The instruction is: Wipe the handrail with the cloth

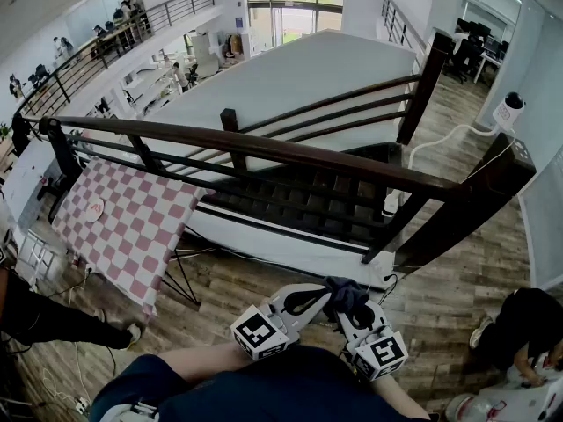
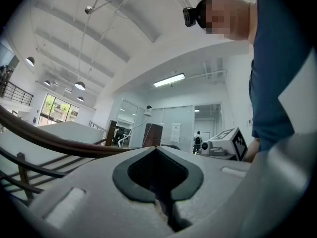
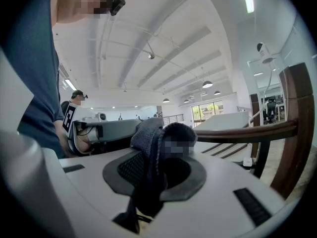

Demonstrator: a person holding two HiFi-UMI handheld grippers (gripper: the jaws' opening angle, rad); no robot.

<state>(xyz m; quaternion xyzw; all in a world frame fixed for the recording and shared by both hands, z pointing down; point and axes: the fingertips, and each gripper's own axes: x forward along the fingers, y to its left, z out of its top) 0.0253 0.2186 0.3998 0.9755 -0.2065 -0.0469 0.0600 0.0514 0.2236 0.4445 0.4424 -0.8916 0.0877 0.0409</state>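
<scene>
The dark brown wooden handrail [image 1: 264, 148] runs across the head view from left to the thick post [image 1: 466, 209] at right. Both grippers are held low, close to my body and well short of the rail. My right gripper [image 1: 349, 309] is shut on a dark cloth [image 1: 345, 292], which bunches over its tips [image 3: 159, 155]. Beside it my left gripper [image 1: 318, 294] is shut with nothing in it [image 2: 157, 150]. In the gripper views the handrail [image 2: 59, 141] [image 3: 242, 133] shows beyond the jaws.
Below the rail a dark staircase [image 1: 299, 196] descends. A red-and-white checkered sheet [image 1: 132, 222] hangs at the left. A person crouches at the lower right [image 1: 526, 323], and a leg [image 1: 44, 319] shows at lower left. A white device [image 1: 508, 111] sits on the far post.
</scene>
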